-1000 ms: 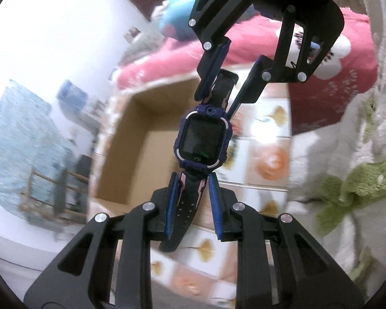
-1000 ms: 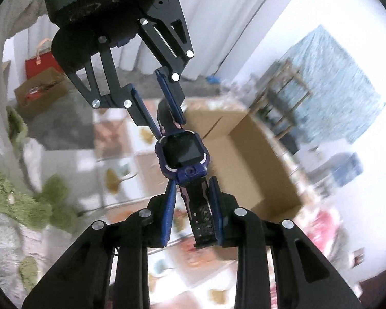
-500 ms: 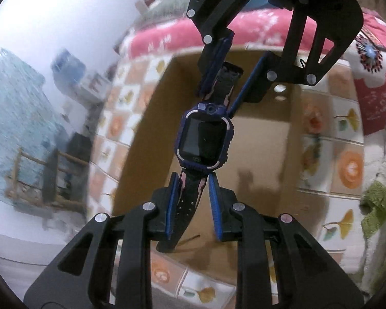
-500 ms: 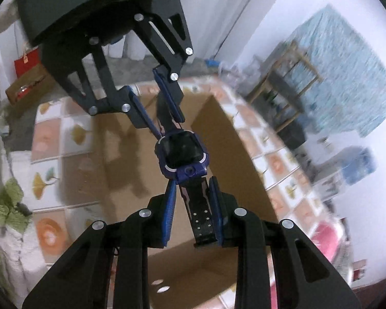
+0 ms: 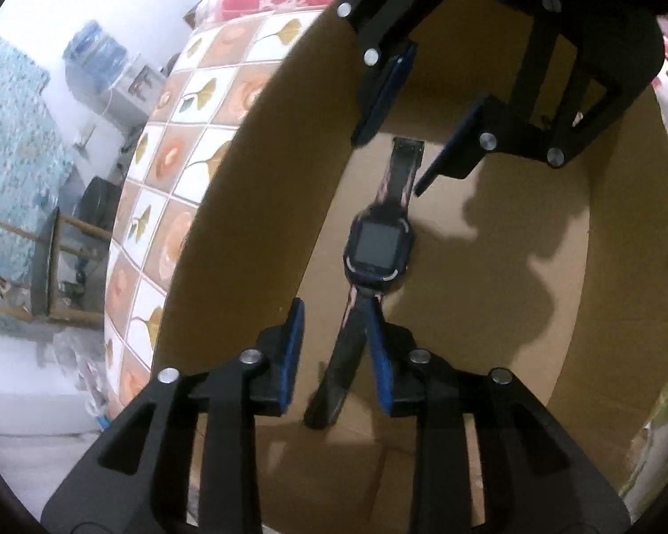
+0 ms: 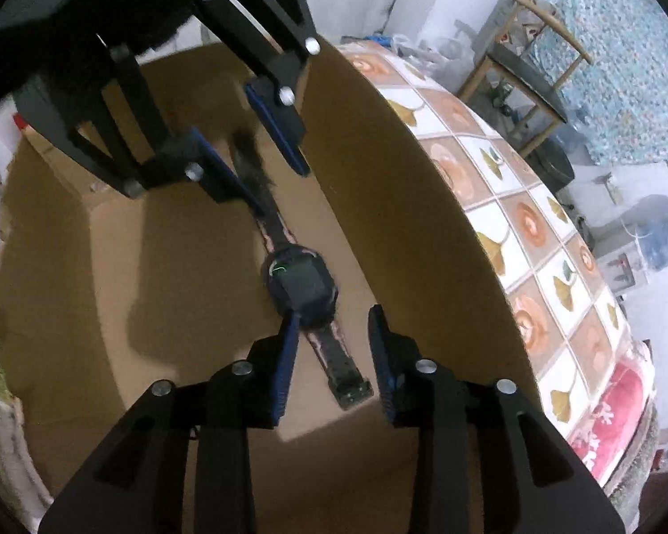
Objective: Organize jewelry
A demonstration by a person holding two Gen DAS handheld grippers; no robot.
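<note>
Dim, warm light fills the cardboard box [image 5: 579, 311]; hard shadows fall across its floor at centre right. Fisheye bending curves the edges, corners go black, the watch [image 6: 300, 287] looks smeared.

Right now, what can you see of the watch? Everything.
The watch is a chunky smartwatch: dark blue squarish case, dark blank screen, black strap with pinkish edges that looks like rubber, holes at one end. It is stretched out straight, screen up, inside the cardboard box, low over its floor; contact with the floor is unclear. Each strap end sits between the jaws of one gripper, left gripper and right gripper; both are opening, no longer clamping it.
</note>
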